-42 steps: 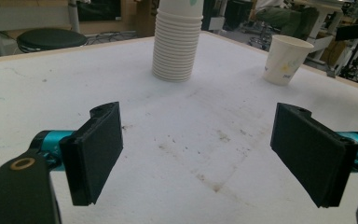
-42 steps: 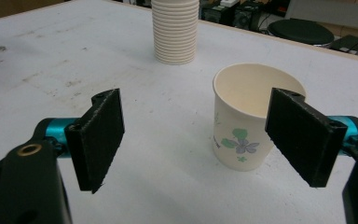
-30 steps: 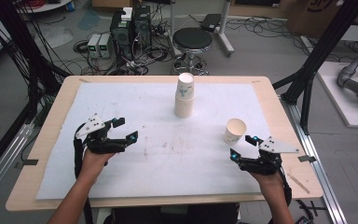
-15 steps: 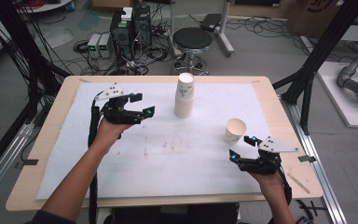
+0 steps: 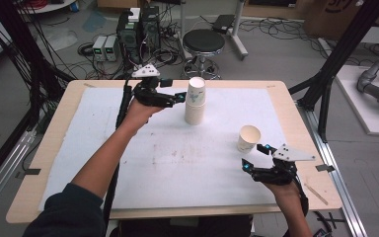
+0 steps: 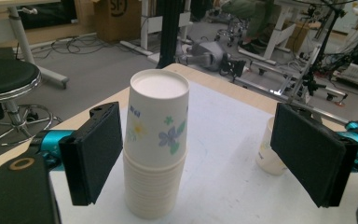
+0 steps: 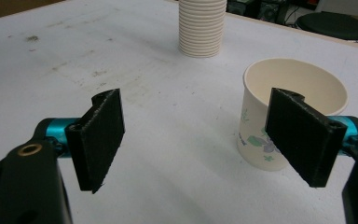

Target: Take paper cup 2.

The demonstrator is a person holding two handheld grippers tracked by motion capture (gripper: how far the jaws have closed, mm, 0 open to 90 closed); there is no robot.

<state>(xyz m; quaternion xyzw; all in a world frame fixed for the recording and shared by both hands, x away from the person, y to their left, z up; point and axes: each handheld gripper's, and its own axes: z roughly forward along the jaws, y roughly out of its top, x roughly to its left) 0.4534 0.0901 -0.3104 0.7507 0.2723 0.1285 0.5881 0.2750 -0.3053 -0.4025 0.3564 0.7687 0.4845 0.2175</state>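
Two stations of paper cups on the white-covered wooden bench [image 5: 128, 163]: a tall nested stack of white floral-printed paper cups [image 5: 195, 101] upside down near the far middle, and one single upright white paper cup with floral print [image 5: 248, 138] toward the right side, well apart from the stack.

Left gripper [image 5: 176, 97] is held just beside the top of the stack, fingers spread wide; in the left gripper view the uppermost cup stands between them, close to the left finger [image 6: 93, 151], pads not pressing. Right gripper [image 5: 254, 157] sits low near the single cup, fingers also spread, nothing held; its right finger [image 7: 303, 135] overlaps the cup wall in the right gripper view, and contact cannot be told.

Handling judgement: cups are very light, thin-walled, easily crushed; nested ones likely stick by friction, so the top cup may drag the next along. Best hold is on the upper cup's side wall above the seam with the next cup, light squeeze only.

Hard to make out: number of cups in the stack; stack base is cut off in the left gripper view
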